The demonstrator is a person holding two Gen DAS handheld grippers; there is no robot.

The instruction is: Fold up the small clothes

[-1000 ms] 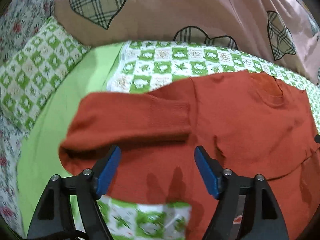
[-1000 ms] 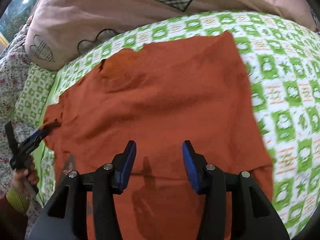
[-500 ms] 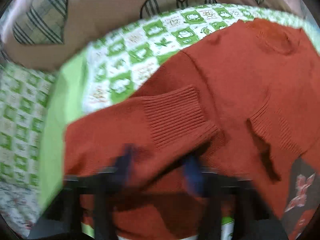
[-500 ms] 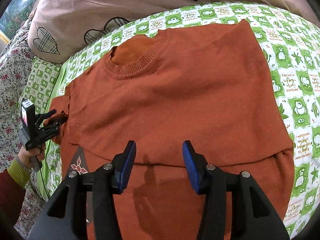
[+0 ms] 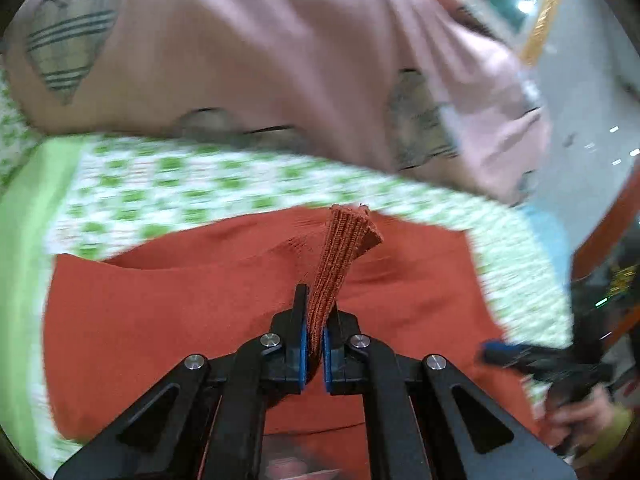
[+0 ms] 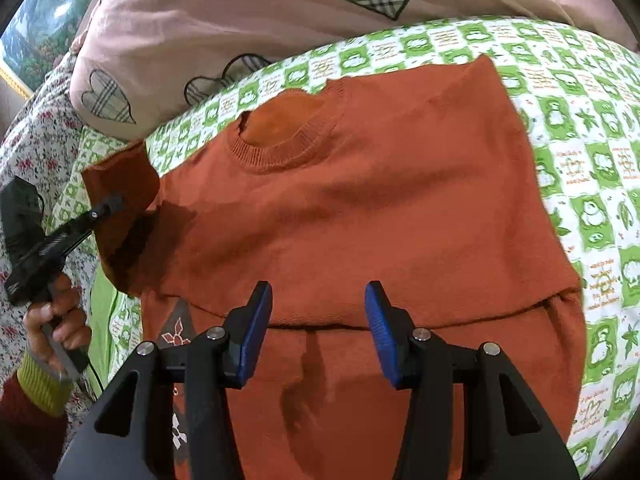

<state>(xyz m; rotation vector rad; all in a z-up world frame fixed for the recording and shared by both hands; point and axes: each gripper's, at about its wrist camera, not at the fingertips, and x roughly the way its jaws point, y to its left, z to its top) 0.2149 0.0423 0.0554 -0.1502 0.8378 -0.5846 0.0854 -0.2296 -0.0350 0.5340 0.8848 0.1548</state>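
While lying spread across the bed, a green-and-white checked sheet (image 6: 580, 128) is serving as the working surface, with a pink quilt (image 6: 224, 20) printed with plaid hearts bunching along its far edge and a floral fabric (image 6: 36, 148) showing at the left border. A framed landscape picture (image 6: 36, 36) is hanging at the far left corner of the right wrist view. Bare checked sheet is showing to the right of the garment and along its far side.

An orange sweater (image 6: 380, 208) is lying flat on the sheet, neckline toward the quilt, its near part folded across the body in a straight crease. Its left sleeve (image 6: 120, 184) is being lifted off the bed.

The left gripper (image 5: 316, 344) is pinching the ribbed cuff (image 5: 344, 248) of that sleeve, jaws clenched tight on the knit, the cuff sticking up beyond them. The left hand (image 6: 56, 320) is gripping the handle.

The right gripper (image 6: 318, 328) is hovering over the folded crease, jaws spread wide, holding nothing.
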